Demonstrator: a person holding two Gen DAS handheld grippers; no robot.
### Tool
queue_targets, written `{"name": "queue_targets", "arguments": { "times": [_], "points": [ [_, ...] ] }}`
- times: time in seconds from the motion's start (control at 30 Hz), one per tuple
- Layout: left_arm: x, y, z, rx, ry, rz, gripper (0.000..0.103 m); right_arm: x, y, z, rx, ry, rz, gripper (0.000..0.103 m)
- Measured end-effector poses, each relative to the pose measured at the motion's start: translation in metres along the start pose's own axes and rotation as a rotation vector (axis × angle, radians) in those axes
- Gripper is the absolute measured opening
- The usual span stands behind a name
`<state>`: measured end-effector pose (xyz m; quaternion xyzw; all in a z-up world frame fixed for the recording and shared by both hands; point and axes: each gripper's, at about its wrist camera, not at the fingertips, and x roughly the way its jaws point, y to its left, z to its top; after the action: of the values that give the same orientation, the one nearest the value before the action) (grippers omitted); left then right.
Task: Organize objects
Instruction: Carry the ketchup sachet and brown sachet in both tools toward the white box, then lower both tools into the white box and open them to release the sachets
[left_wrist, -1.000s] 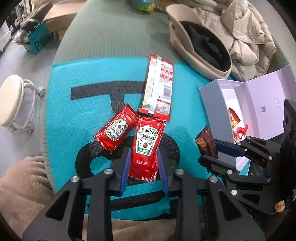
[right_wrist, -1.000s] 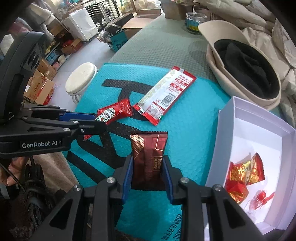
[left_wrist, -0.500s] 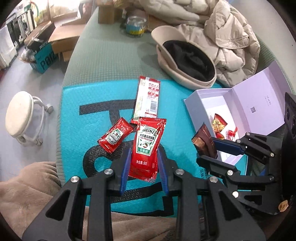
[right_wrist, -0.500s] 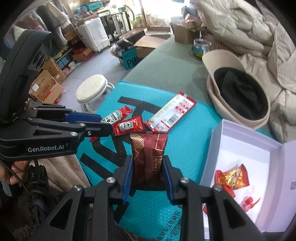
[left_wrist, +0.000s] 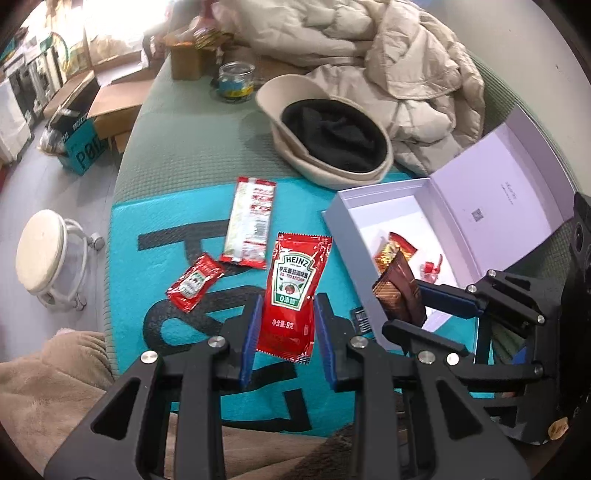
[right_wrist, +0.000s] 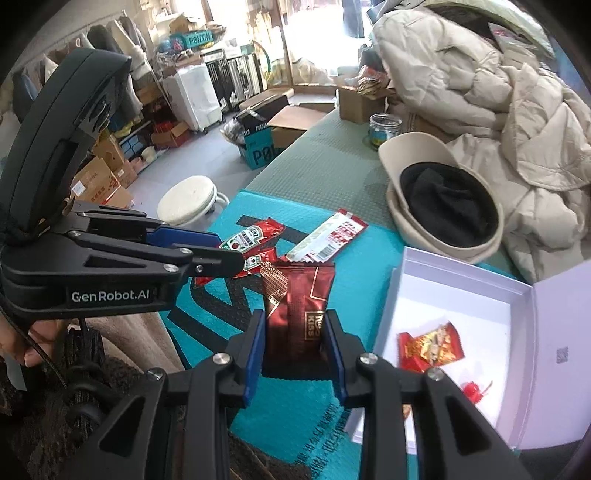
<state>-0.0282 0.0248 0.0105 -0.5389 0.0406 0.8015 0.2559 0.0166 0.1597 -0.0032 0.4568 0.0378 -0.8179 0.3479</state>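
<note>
My left gripper is shut on a red Heinz ketchup sachet, which stands up between the blue pads above the teal mat. To its right, my right gripper is shut on a dark brown snack packet at the near edge of the open white box. The right wrist view shows that packet upright in my right gripper. The left gripper comes in from the left with the ketchup sachet. A smaller ketchup sachet and a long white-and-red sachet lie on the mat.
The box holds red-and-yellow snack packets and a small red candy; its lid stands open to the right. A beige hat, a padded coat and a glass jar lie behind the mat. A white stool stands left of the table.
Both grippers have risen with their packets still gripped, so more of the table shows. The Heinz sachet has come up off the mat, away from the small sachet.
</note>
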Motion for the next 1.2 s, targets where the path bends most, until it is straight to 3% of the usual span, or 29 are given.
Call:
{"name": "queue_targets", "arguments": {
  "times": [0.5, 0.97, 1.2],
  "points": [
    [0.018, -0.085, 0.025, 0.151, 0.058, -0.061, 0.027, -0.040, -0.061, -0.018, 0.113, -0.056, -0.080, 0.031],
    [0.082, -0.144, 0.077, 0.321, 0.190, -0.125, 0.027, -0.037, -0.133, -0.021, 0.262, 0.011, -0.144, 0.031],
    [0.110, -0.154, 0.093, 0.358, 0.225, -0.135, 0.027, -0.022, -0.164, -0.016, 0.320, 0.047, -0.156, 0.031]
  ]
}}
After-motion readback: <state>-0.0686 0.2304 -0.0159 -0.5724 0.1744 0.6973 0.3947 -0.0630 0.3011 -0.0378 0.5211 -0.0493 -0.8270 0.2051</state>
